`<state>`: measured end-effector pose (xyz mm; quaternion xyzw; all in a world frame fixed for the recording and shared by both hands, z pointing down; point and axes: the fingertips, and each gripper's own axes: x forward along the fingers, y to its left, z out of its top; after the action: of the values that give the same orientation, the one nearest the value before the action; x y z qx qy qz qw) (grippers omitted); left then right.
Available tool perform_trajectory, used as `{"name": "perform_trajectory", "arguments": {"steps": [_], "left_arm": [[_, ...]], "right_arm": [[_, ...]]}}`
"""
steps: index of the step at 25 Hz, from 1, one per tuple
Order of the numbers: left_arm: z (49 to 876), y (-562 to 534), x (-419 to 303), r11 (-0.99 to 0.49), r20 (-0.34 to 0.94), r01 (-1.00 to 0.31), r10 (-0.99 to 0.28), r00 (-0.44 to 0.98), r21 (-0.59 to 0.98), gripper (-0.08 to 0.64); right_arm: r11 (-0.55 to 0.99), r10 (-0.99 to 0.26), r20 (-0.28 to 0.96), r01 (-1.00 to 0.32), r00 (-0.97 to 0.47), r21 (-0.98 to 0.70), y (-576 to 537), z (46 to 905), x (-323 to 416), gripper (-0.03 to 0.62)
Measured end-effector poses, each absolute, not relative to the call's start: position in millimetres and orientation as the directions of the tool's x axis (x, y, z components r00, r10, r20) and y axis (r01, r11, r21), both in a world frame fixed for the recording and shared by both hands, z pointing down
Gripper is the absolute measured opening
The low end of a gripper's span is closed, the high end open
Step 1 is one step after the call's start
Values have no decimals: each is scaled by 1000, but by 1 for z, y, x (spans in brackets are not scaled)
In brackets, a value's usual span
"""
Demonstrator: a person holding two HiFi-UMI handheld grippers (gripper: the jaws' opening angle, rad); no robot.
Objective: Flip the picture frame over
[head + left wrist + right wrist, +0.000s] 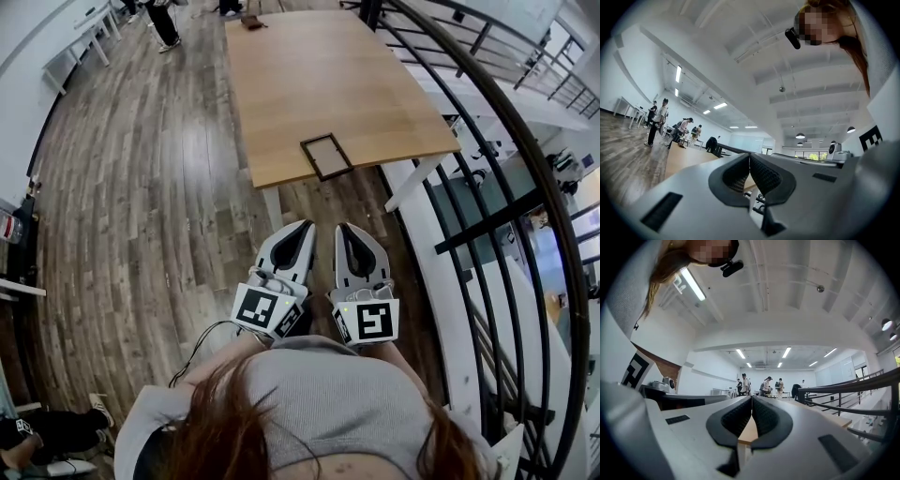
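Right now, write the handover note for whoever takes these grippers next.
Left gripper: shut, empty, held low near the body, short of the table.
Right gripper: shut, empty, beside the left one, also short of the table.
Frame: lies flat at the table's near edge, toward its right corner. Neither gripper touches it. Which face is up cannot be told.
Done: nothing shows as done on the frame.
Left: reach the table, open the jaws, take the frame by an edge, turn it over and set it down flat.
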<state>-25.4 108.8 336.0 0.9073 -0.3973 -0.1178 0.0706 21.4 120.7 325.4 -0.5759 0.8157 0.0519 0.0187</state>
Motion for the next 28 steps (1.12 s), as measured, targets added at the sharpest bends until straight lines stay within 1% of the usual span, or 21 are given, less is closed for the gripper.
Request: {"name": "perform_trajectory", "arguments": {"steps": [7,14,18,28], "left_arm": [[336,-5,-20,-705,-133,-677,-707,694,213,6],[327,-113,-17,-727,-134,-656,-684,717,202,6],[329,-140,-16,-724,-137,-660,-688,713,203,6],[344,-145,-17,-672,-106,-702,-736,669,234,6]], "right_arm": [[302,-951,-59,-953,-303,20,2,334,23,15],[276,-958,-73,-961,-278,36,-105,320,22,15],[256,-964,-71,-966,-258,34,-129,320,26,15],[300,-953,-52,-954,-299,5,-135,325,32,15]]}}
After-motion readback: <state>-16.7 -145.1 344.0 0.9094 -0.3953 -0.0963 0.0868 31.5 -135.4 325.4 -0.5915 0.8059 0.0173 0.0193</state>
